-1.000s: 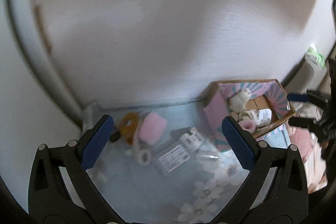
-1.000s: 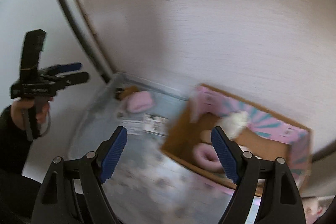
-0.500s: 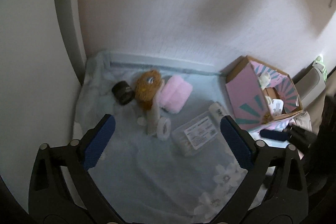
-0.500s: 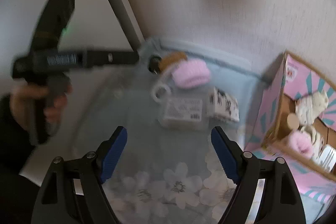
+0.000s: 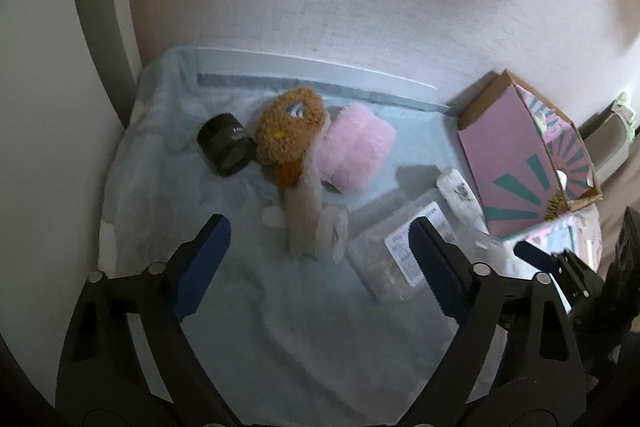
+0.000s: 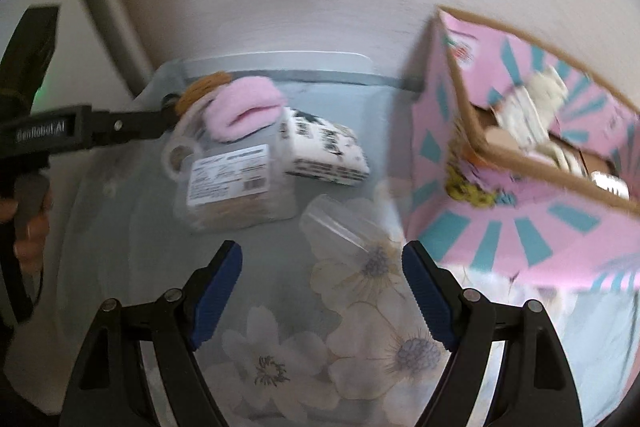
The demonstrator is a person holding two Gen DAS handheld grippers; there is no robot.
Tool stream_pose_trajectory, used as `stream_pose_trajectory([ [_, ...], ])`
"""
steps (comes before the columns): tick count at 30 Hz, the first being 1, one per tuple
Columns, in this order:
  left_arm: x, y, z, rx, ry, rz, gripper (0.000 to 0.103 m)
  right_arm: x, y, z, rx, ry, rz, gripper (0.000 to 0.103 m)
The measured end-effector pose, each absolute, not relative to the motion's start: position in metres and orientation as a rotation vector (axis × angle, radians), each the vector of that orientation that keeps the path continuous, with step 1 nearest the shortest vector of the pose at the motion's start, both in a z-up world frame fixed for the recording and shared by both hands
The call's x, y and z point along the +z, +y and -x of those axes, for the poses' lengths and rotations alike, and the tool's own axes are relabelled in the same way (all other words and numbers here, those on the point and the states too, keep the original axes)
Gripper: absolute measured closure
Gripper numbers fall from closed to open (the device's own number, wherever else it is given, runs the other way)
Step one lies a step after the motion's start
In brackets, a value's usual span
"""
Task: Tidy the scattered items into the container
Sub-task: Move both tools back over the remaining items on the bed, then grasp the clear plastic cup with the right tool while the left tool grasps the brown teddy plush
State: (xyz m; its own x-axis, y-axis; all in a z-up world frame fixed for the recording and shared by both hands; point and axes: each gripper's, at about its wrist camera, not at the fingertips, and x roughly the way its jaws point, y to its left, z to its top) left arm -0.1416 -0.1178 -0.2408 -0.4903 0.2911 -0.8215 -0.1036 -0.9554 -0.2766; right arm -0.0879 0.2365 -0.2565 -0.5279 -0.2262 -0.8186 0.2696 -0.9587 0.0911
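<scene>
On a pale blue floral cloth (image 5: 248, 339) lie a black jar (image 5: 226, 150), a brown plush toy (image 5: 290, 135), a pink fluffy roll (image 5: 354, 154), a white tape roll (image 5: 334, 233), a clear labelled box (image 5: 394, 259) and a white patterned pack (image 6: 322, 151). A pink and teal cardboard box (image 5: 524, 163) stands at the right with soft items inside. My left gripper (image 5: 316, 267) hangs open above the tape roll and the clear labelled box (image 6: 236, 187). My right gripper (image 6: 320, 295) is open over a clear plastic lid (image 6: 340, 227), beside the cardboard box (image 6: 520, 203).
A white textured wall (image 5: 360, 7) runs behind the cloth, with a grey frame (image 5: 96, 7) at the left. A person's hand (image 6: 28, 223) holds the left gripper at the left edge of the right wrist view.
Both grippers have dropped and moved in towards the cloth; the items now look larger and closer. Both stayed open.
</scene>
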Motion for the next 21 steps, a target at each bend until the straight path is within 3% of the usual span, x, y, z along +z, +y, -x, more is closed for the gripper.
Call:
stream_pose_trajectory([
  [9, -0.225, -0.119, 0.190, 2.618, -0.175, 1.350, 0.027, -0.265, 0.246, 0.098, -2.605, -0.141, -1.371, 0.024],
  [11, -0.226, -0.119, 0.205, 2.619, -0.145, 1.363, 0.035, -0.266, 0.247, 0.100, -2.604, -0.181, -1.372, 0.024],
  [15, -0.235, -0.117, 0.232, 2.584, -0.118, 1.417, 0.040, -0.269, 0.245, 0.101, -2.618, -0.226, -1.374, 0.024],
  [21, -0.260, -0.111, 0.254, 2.497, -0.054, 1.516, 0.050, -0.278, 0.234, 0.109, -2.637, -0.269, -1.388, 0.039],
])
